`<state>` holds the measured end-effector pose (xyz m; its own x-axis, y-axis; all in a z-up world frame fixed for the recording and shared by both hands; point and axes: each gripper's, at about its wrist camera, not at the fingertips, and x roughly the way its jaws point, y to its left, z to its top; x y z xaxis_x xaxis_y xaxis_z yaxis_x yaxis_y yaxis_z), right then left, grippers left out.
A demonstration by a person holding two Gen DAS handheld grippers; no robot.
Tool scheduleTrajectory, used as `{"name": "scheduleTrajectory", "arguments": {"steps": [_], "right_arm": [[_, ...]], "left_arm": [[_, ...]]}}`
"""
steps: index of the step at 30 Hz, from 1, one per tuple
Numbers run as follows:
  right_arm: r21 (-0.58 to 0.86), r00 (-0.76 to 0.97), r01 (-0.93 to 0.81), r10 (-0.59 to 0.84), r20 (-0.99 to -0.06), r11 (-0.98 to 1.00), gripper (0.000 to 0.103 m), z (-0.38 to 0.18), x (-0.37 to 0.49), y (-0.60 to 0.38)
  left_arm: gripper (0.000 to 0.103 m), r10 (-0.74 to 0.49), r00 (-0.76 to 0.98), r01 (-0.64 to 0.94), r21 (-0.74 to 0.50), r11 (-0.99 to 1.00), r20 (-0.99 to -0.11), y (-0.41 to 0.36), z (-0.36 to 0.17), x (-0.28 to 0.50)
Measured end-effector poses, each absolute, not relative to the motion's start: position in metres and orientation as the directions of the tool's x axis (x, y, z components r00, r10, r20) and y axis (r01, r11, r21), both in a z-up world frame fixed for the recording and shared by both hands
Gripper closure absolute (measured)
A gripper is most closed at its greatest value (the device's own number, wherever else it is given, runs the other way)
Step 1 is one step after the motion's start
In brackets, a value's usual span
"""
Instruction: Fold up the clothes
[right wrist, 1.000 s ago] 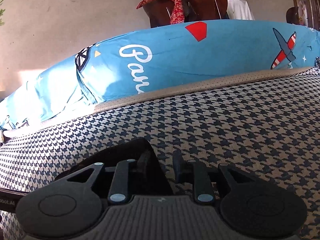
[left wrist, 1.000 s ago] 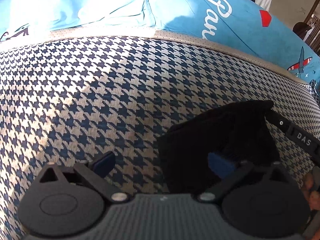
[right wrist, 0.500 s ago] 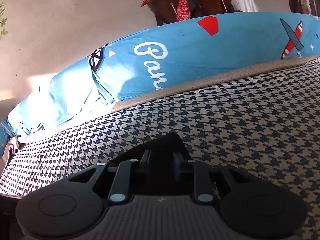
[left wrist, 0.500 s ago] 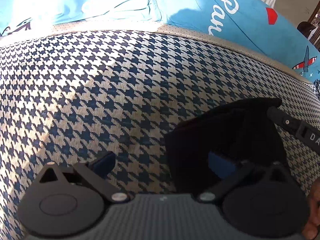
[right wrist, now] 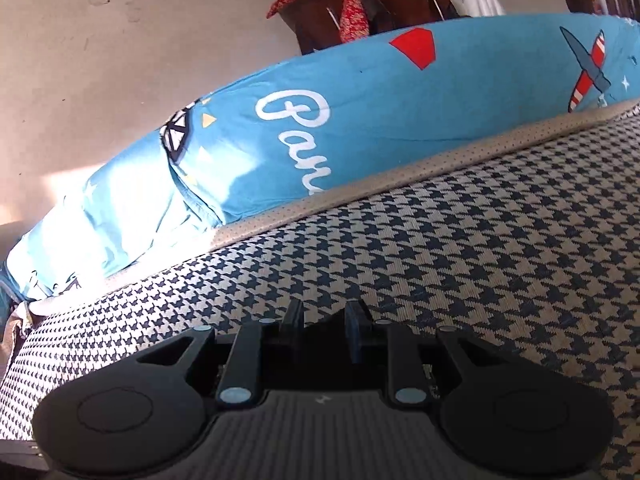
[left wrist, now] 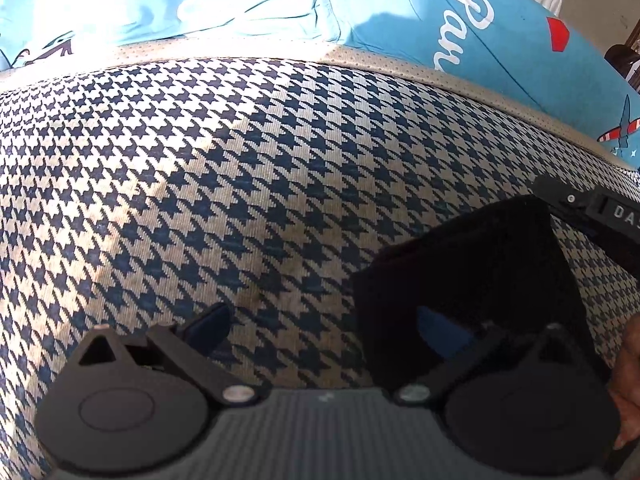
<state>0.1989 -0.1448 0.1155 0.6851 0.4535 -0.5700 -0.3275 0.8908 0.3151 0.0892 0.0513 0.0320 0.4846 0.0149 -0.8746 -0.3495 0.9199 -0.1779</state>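
A black garment (left wrist: 472,264) lies folded on the houndstooth bed cover (left wrist: 240,184), at the right of the left wrist view. My left gripper (left wrist: 322,326) is open just above the cover. Its right pad (left wrist: 438,330) hangs over the garment's near edge and its left pad (left wrist: 208,324) over bare cover. My right gripper (right wrist: 323,317) shows only a narrow gap, filled low down with dark cloth. In the left wrist view one of its fingers (left wrist: 560,200) touches the garment's far right corner.
A blue pillow (right wrist: 380,120) with white lettering and a plane print lies along the far edge of the bed. Behind it are a plain wall and a wooden chair (right wrist: 360,8) with red cloth. A hand (left wrist: 628,380) shows at the right edge.
In the right wrist view the black cloth that rose above the fingers has dropped out of sight and the pillow looms closer. The left gripper stays open; its view has shifted slightly left.
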Motion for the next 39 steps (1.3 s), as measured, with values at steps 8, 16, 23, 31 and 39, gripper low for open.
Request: {"name": "scheduleTrajectory", "arguments": {"steps": [8, 16, 23, 31, 39], "right_arm": [[0.207, 0.604, -0.557, 0.563, -0.563, 0.804, 0.076, 0.133, 0.150, -0.145], [0.009, 0.555, -0.708, 0.565, -0.611, 0.706, 0.067, 0.114, 0.096, -0.148], [-0.187, 0.599, -0.736, 0.496, -0.629, 0.651, 0.064, 0.091, 0.082, -0.132], [-0.357, 0.693, -0.692, 0.440, -0.571, 0.627, 0.083, 0.080, 0.076, -0.116], [-0.325, 0.801, -0.546, 0.367, -0.473, 0.772, 0.097, 0.101, 0.107, -0.136]], "left_arm": [[0.001, 0.043, 0.494, -0.361, -0.160, 0.919, -0.868, 0.051, 0.035, 0.091], [0.001, 0.058, 0.500, -0.357, -0.144, 0.923, -0.864, 0.051, 0.039, 0.089], [0.001, 0.059, 0.496, -0.353, -0.140, 0.925, -0.866, 0.050, 0.038, 0.090], [0.001, 0.054, 0.494, -0.352, -0.142, 0.925, -0.867, 0.049, 0.036, 0.090], [0.001, 0.051, 0.504, -0.349, -0.150, 0.925, -0.862, 0.050, 0.040, 0.086]]}}
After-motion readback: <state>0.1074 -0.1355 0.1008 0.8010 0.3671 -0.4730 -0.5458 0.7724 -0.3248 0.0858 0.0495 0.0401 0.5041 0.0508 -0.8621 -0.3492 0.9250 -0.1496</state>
